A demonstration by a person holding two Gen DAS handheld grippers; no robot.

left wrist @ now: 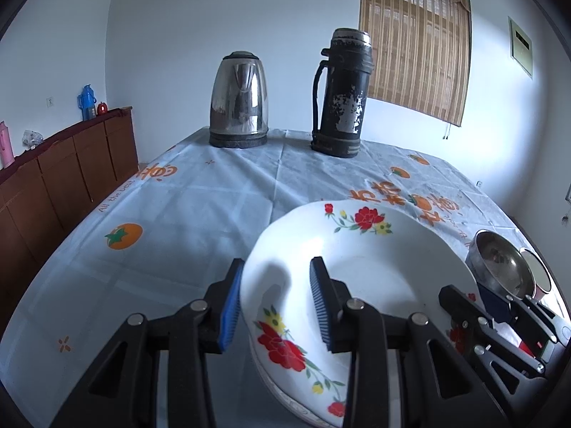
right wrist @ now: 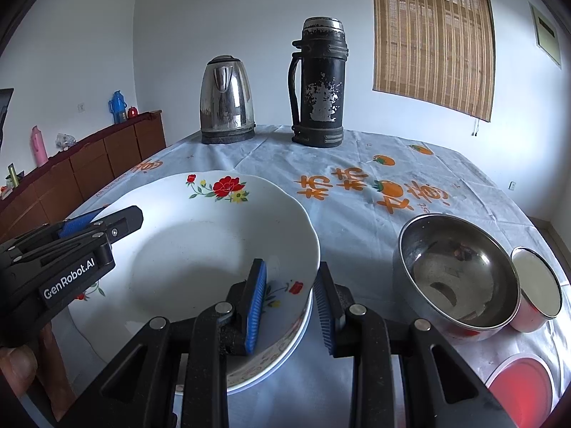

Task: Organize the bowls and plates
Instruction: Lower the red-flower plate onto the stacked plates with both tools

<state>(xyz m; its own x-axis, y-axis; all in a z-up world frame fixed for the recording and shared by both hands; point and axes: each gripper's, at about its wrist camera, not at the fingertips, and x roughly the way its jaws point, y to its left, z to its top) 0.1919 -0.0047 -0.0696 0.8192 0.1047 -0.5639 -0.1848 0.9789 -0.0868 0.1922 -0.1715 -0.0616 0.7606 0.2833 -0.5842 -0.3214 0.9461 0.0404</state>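
Pale walls and a bamboo blind point(right wrist: 433, 41) stood behind a table covered with a light-blue cloth point(left wrist: 200, 214) printed with orange fruit. With the white flowered plate point(right wrist: 200, 249) as the landmark, everything else fell into place around it. That plate sat on top of at least one more plate, whose edge showed beneath its near rim in the right wrist view.

At the plate's left rim, the left gripper point(left wrist: 276, 303) had one blue pad outside the rim and the other inside the dish; the pads stood fairly narrow across the rim, though whether they pressed on it could not be told. At the plate's right rim, the right gripper point(right wrist: 291, 306) straddled the edge the same way, one pad point(right wrist: 255, 306) over the plate's inner face and the other outside it; again contact was not clear.

Just right of the plate stood a steel bowl point(right wrist: 456, 278), and touching or nearly touching the bowl's far side was a red-sided cup point(right wrist: 535, 296). Nearer the camera than the bowl lay a round red thing point(right wrist: 521, 388), partly cut off. Well beyond the plate, at the table's far end, stood a steel kettle point(right wrist: 226, 101) and, to its right, a worn black flask point(right wrist: 319, 85). Left of the plate, off the table, ran a brown sideboard point(left wrist: 67, 174).
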